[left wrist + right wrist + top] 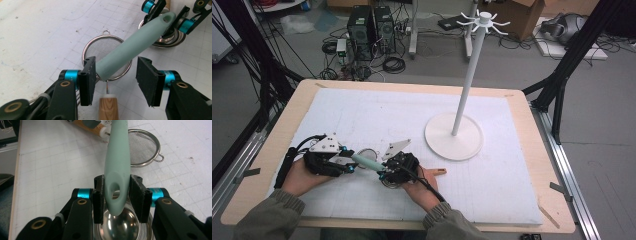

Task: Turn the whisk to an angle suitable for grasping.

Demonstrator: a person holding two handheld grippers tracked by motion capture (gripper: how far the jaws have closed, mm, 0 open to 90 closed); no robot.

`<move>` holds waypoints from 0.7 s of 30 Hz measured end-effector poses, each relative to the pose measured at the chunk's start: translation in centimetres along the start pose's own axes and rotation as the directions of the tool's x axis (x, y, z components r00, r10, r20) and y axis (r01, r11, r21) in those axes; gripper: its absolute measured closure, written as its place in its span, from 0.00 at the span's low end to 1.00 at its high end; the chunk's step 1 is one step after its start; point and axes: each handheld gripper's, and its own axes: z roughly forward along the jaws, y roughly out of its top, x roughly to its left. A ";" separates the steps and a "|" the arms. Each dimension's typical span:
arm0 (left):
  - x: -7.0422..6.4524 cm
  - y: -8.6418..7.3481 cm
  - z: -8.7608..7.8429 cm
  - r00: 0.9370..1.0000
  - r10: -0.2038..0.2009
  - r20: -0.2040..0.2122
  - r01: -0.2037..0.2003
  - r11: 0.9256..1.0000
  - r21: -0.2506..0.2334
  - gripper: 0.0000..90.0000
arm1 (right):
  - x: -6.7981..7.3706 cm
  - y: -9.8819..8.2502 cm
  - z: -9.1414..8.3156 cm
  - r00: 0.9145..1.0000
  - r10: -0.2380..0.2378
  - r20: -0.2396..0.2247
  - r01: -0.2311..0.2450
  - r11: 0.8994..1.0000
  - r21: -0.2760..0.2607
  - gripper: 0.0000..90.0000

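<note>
The pale green handle lay almost level above the white mat, bridging the two grippers near the person's edge of the table. In the high view its long axis ran left to right with a slight slope toward the person at the right end. The end with the hanging hole pointed at the right gripper; the blunt, plain end pointed at the left gripper.

The right gripper pinched the handle just behind that hole, both pads flat against its sides. The left gripper stood spread. One pad seemed to brush the handle's blunt end — the angle made contact hard to judge — while the other pad stood clear of it, so it had no grip.

Below the handle, on the mat, rested a small wire sieve, its wooden handle pointing back between the left jaws and its little loop pointing away. A shiny metal bowl sat directly beneath the right gripper. Farther back and well apart to the right stood a white rack — a tall pole on a round base with hooks at the top.
</note>
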 end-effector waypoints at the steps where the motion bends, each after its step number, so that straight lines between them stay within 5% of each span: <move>1: 0.0 0.1 0.0 1.000 0.004 -0.003 -0.004 1.000 0.000 0.54 | 0.0 0.0 0.0 1.000 -0.001 -0.005 0.001 1.000 0.002 0.73; 21: 0.5 0.3 1.2 0.998 0.048 0.030 -0.049 0.999 0.011 0.48 | 0.3 0.4 -1.6 1.000 -0.022 -0.007 0.022 1.000 -0.011 0.73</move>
